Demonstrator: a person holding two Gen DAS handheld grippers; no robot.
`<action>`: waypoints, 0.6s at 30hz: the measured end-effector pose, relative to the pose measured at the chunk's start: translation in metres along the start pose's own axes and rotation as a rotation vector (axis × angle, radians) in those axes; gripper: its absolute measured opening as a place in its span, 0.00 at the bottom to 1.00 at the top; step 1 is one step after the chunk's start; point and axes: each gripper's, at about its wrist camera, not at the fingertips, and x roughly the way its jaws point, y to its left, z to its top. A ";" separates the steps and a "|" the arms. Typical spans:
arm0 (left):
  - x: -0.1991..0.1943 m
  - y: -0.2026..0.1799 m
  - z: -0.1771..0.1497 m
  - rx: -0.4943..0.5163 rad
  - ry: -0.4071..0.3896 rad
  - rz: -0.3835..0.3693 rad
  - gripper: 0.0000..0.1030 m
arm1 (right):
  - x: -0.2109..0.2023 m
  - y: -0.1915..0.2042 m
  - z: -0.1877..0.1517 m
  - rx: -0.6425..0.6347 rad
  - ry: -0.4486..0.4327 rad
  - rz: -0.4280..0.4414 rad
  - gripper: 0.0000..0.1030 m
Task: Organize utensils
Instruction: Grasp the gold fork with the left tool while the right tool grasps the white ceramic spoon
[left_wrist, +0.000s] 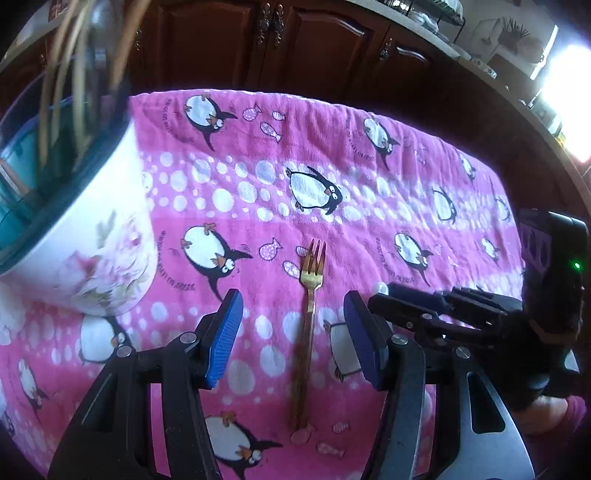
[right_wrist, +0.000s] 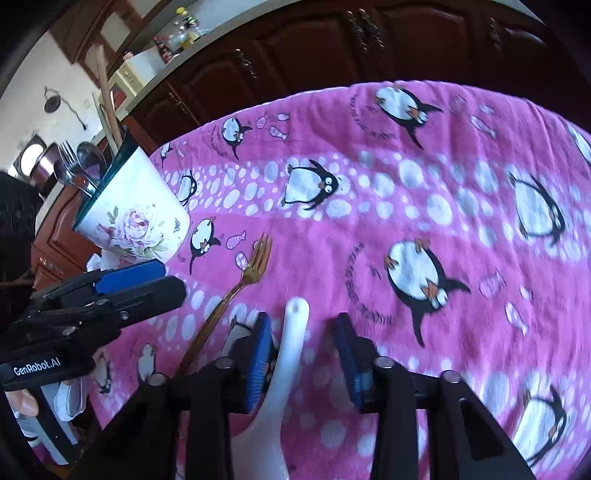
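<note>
We hold both grippers tilted down over the pink penguin cloth (left_wrist: 369, 177); the left gripper (left_wrist: 293, 332) has its jaws wide apart, with the gold fork (left_wrist: 308, 317) lying on the cloth between them, untouched; the floral utensil cup (left_wrist: 103, 236) stands at ten o'clock from the fork. Only the right wrist view shows the white spoon (right_wrist: 291, 350); its handle lies between the jaws of the right gripper (right_wrist: 303, 354), the left pad beside it, the right pad apart, so nothing is gripped; the cup there holds cutlery (right_wrist: 74, 166).
</note>
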 end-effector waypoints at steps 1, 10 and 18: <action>0.003 -0.001 0.002 0.004 0.001 0.006 0.55 | 0.001 -0.002 0.000 0.004 0.003 0.009 0.13; 0.034 -0.008 0.019 0.037 0.016 0.014 0.55 | -0.035 -0.038 -0.016 0.091 -0.042 0.015 0.11; 0.057 -0.016 0.030 0.086 0.053 0.003 0.14 | -0.038 -0.058 -0.026 0.181 -0.007 0.088 0.11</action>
